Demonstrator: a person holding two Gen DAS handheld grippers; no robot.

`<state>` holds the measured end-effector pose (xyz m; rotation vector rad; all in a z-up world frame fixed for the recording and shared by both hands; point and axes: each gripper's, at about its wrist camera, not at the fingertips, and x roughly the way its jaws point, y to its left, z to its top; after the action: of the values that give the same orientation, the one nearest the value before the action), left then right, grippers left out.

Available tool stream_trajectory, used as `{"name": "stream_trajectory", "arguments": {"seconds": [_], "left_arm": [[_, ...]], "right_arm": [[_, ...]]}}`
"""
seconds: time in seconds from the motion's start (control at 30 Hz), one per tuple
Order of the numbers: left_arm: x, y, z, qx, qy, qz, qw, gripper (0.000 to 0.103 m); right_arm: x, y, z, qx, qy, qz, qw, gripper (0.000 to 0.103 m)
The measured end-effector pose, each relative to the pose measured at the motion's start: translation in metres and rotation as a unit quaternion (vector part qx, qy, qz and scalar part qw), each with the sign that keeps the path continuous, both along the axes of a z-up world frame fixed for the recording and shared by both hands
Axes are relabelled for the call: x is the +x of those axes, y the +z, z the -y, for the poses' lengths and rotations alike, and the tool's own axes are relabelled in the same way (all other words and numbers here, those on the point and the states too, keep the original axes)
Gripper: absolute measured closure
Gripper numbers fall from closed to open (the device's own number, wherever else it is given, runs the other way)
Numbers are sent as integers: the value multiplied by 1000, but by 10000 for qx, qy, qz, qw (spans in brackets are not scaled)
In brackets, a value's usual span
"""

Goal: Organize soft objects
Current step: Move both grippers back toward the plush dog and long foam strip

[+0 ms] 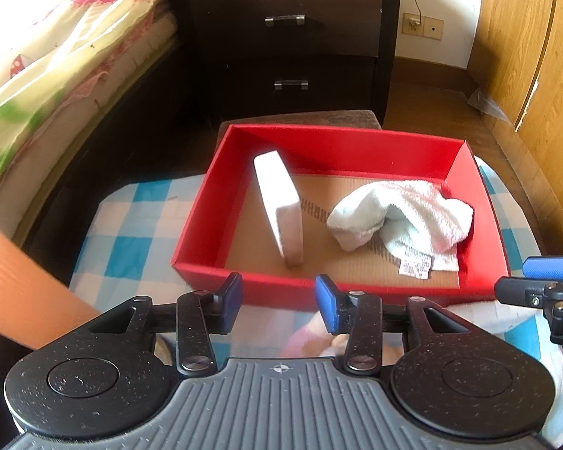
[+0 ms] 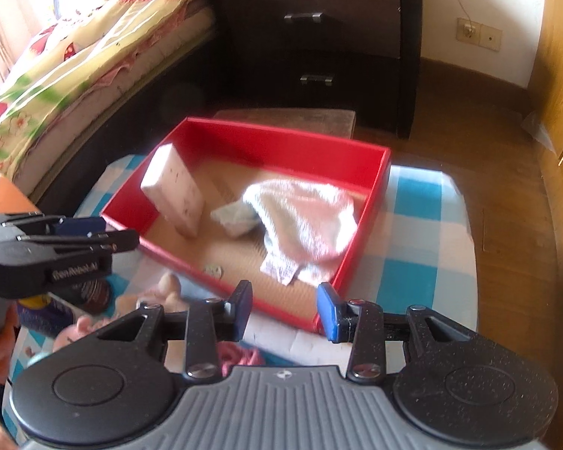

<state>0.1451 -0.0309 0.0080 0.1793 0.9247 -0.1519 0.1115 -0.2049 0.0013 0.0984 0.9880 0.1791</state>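
Ahead of both hand-held grippers sat the red cardboard box (image 1: 465,165), white sponge block (image 1: 281,210) and pale terry towel (image 1: 401,217) already inside. Left hand-held gripper (image 1: 279,300) and right hand-held gripper (image 2: 285,309) were spread, empty. Next probably: fetch pink plush toy (image 2: 161,292) nearby, left.

We can't read the small printed label (image 1: 416,264) on the white towel. The pinkish plush toys (image 2: 157,296) sit half hidden behind our gripper bodies, blurred. The orange ribbed block (image 1: 15,281) is cut off at the left edge.
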Motion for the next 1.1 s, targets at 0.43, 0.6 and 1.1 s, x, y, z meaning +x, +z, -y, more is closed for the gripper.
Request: {"name": "stream_trajectory", "arguments": {"seconds": [0.43, 0.6, 1.1], "left_arm": [[-34, -4, -21, -245, -67, -253, 9994, 52], [-49, -5, -21, -260, -175, -280, 9991, 51], [-52, -20, 0, -418, -294, -548, 9972, 43]], "right_arm": [[-24, -19, 8, -156, 359, -239, 9989, 79], [-28, -25, 13, -112, 407, -283, 9987, 73], [-47, -27, 14, -597, 674, -258, 9956, 61]]}}
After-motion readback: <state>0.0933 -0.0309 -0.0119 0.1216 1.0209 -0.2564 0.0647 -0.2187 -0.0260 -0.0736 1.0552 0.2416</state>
